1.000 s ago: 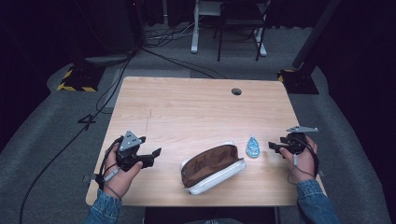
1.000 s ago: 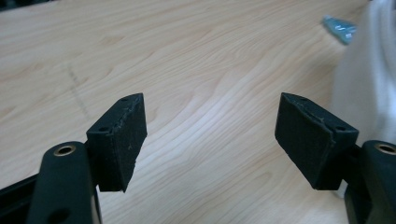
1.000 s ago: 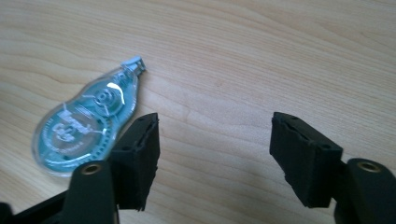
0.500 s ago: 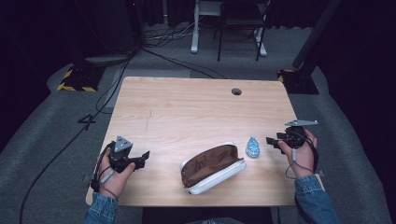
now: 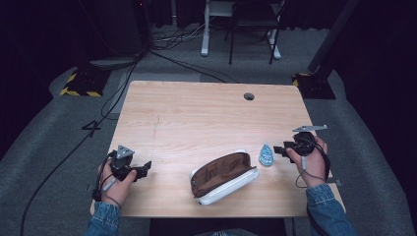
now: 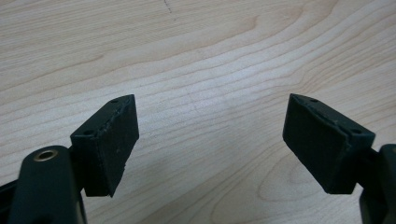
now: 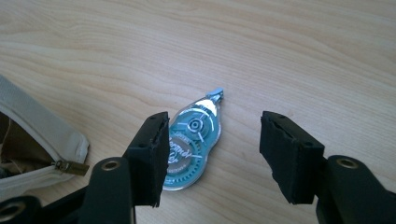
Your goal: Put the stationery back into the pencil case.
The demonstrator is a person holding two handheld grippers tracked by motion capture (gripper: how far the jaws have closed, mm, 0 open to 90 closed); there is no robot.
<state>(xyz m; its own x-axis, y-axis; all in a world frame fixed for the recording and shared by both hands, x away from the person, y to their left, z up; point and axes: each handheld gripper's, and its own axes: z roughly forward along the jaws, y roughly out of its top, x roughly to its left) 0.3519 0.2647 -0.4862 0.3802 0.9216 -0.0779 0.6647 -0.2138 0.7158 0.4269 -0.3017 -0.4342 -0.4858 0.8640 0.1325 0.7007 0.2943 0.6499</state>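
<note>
An open brown pouch with a white zip edge (image 5: pixel 223 177) lies near the table's front, its mouth gaping. A small blue correction-tape roller (image 5: pixel 266 156) lies flat just right of the pouch. My right gripper (image 5: pixel 278 149) points at the roller from the right. In the right gripper view the roller (image 7: pixel 194 140) lies on the wood below my right gripper (image 7: pixel 215 116), partly behind one jaw and not pressed. The pouch's corner (image 7: pixel 28 135) shows at the left. My left gripper (image 5: pixel 142 168) hovers low at the front left. Its jaws (image 6: pixel 210 100) have just been opening, with bare wood between them.
The wooden table (image 5: pixel 196 118) has a cable hole (image 5: pixel 249 96) at the back right. Cables run across the dark floor at the left, and a chair base (image 5: pixel 246 29) stands beyond the table.
My left hand has sunk toward the tabletop and drifted toward the front left edge. My right hand has lifted slightly beside the roller. Pouch and roller have not moved.
</note>
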